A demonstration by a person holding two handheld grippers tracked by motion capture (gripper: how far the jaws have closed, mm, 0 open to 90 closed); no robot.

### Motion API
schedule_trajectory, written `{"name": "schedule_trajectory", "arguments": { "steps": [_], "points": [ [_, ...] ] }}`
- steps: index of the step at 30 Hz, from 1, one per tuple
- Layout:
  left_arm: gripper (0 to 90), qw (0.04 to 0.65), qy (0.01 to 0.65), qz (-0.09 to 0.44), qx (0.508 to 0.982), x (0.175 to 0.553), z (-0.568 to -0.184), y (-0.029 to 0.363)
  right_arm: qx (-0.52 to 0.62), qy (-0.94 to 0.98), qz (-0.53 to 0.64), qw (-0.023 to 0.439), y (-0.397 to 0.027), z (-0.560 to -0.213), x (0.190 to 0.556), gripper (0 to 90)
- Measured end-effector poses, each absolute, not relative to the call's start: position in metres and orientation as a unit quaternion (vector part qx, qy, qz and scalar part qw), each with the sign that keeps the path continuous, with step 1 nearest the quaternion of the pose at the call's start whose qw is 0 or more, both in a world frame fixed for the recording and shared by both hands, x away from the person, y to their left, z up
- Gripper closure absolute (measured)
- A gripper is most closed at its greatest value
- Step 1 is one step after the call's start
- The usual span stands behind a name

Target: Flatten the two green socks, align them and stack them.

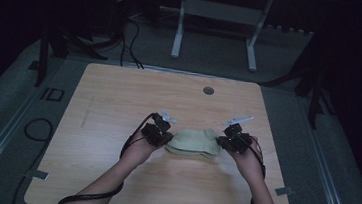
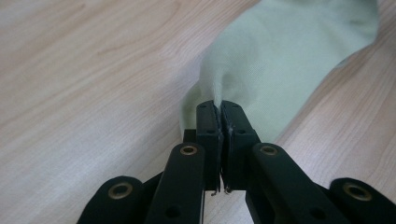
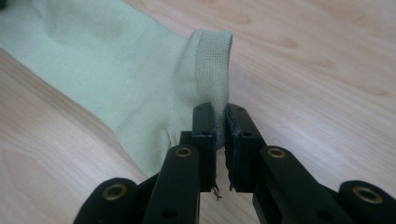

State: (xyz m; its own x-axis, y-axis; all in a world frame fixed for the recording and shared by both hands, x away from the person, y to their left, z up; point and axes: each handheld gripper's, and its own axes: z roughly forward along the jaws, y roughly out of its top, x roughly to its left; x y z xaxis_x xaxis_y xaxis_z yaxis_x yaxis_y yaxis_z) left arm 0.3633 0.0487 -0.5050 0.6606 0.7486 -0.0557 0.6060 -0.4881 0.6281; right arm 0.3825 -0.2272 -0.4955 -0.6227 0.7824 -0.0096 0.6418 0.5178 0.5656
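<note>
Wooden counter, pale green sock laid flat just below centre, toward 6 o'clock edge. Sock stretched between both grippers. Left gripper at sock's 9 o'clock end, fingers clamped on pinched fold. Right gripper at 3 o'clock end, fingers clamped on ribbed cuff.

A pale wooden table bears a light green sock, lying toward its near edge.
</note>
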Motion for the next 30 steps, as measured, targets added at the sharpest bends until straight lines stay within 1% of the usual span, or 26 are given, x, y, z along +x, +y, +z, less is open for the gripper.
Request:
{"name": "schedule_trajectory", "arguments": {
  "steps": [5,11,16,23,24,25,27,28,30],
  "points": [
    [86.8,0.302,0.405,0.105,0.856,0.368,-0.516,0.052,0.417,0.865,0.250,0.125,-0.222,-0.510,0.389,83.1],
    [86.7,0.289,0.404,0.101,0.862,0.372,-0.528,0.049,0.422,0.866,0.236,0.124,-0.221,-0.520,0.391,82.9],
    [86.5,0.290,0.405,0.089,0.863,0.371,-0.534,0.047,0.424,0.868,0.227,0.123,-0.222,-0.528,0.393,82.6],
    [85.1,0.292,0.406,0.088,0.861,0.372,-0.540,0.046,0.431,0.866,0.225,0.119,-0.226,-0.537,0.394,81.5],
    [81.3,0.293,0.404,0.083,0.862,0.373,-0.541,0.047,0.431,0.865,0.226,0.118,-0.226,-0.537,0.393,80.2],
    [76.6,0.297,0.407,0.076,0.860,0.372,-0.541,0.047,0.431,0.866,0.226,0.118,-0.226,-0.537,0.393,76.7],
    [68.7,0.300,0.405,0.081,0.860,0.371,-0.537,0.048,0.431,0.865,0.226,0.117,-0.227,-0.535,0.393,73.4],
    [63.9,0.302,0.404,0.085,0.860,0.370,-0.533,0.049,0.431,0.865,0.229,0.116,-0.227,-0.534,0.393,70.4],
    [59.7,0.311,0.406,0.093,0.854,0.368,-0.525,0.051,0.430,0.864,0.234,0.118,-0.228,-0.529,0.391,67.3]
  ]
}}
